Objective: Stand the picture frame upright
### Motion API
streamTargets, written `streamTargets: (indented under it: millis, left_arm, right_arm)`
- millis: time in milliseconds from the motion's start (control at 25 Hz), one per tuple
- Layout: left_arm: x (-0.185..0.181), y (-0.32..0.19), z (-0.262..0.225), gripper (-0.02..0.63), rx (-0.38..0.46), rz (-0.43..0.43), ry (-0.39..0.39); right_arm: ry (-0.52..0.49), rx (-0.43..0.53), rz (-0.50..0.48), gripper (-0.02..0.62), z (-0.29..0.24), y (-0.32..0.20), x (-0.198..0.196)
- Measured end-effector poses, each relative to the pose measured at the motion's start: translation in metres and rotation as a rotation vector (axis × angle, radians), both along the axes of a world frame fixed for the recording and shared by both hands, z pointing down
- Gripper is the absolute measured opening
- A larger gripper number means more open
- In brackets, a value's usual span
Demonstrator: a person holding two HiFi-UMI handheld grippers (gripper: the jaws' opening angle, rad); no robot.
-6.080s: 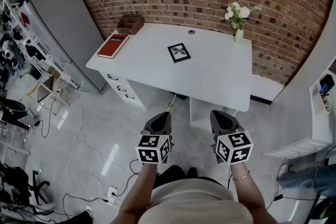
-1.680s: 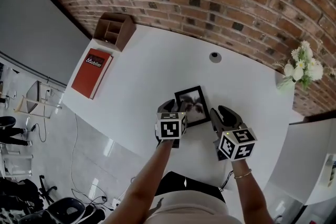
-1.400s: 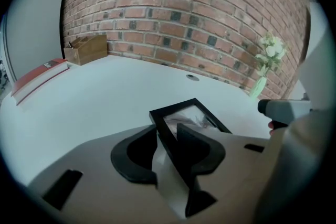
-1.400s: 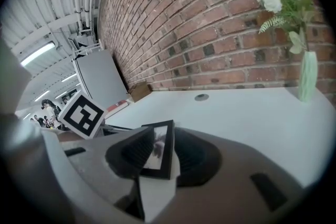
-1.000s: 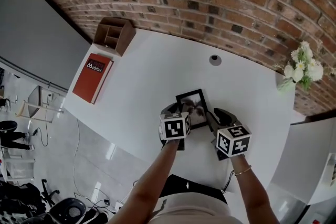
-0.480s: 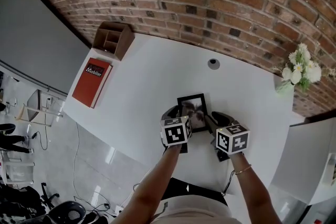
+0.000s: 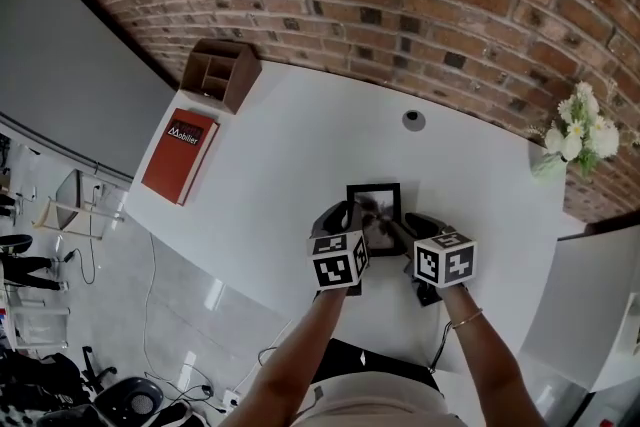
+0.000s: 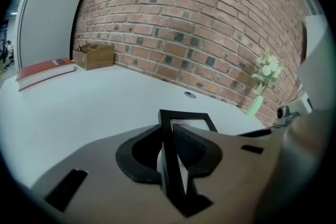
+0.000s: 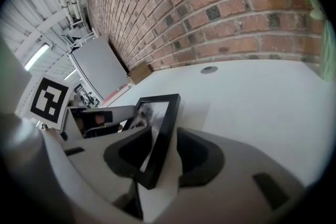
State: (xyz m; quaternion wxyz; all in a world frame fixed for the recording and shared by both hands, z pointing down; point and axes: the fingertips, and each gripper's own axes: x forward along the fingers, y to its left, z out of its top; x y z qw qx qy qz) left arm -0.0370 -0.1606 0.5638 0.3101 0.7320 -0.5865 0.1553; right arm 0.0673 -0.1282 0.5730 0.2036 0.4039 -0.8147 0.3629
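The black picture frame (image 7: pixel 378 200) is on the white table (image 7: pixel 300 135), its near side raised and tilted, with the photo facing up. My left gripper (image 7: pixel 349 216) is at its near left corner. In the left gripper view the frame's thin edge (image 8: pixel 169 165) runs between the jaws of the left gripper (image 8: pixel 170 134), which have just been closing and now press on it. My right gripper (image 7: pixel 401 224) is at the near right corner. The jaws of the right gripper (image 9: pixel 164 140) have just been opening and stand wide around the frame (image 9: pixel 160 118), with gaps on both sides.
A red book (image 7: pixel 180 155) and a wooden organiser (image 7: pixel 220 73) lie at the table's far left. A vase of white flowers (image 7: pixel 575 135) stands at the far right, and a cable hole (image 7: pixel 413 120) is near the brick wall. The table's near edge is just under my hands.
Both grippers came up to the frame and closed in on its near corners. The frame has turned from skewed to square with me. The left jaws narrowed on its edge; the right jaws widened.
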Motion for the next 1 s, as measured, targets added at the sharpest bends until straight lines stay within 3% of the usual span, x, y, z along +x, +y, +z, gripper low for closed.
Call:
streamTargets:
  millis: [400,1000]
  left_arm:
    - [-0.004,0.002,-0.013,0.061,0.055,-0.002,0.048]
    - [0.001,0.006,-0.033,0.060,0.123,0.027,0.145]
  right_arm:
    - [-0.035,-0.025,-0.066,0.137,0.002,0.004,-0.015]
    - [-0.136,-0.033,-0.070,0.136,-0.005,0.004,-0.009]
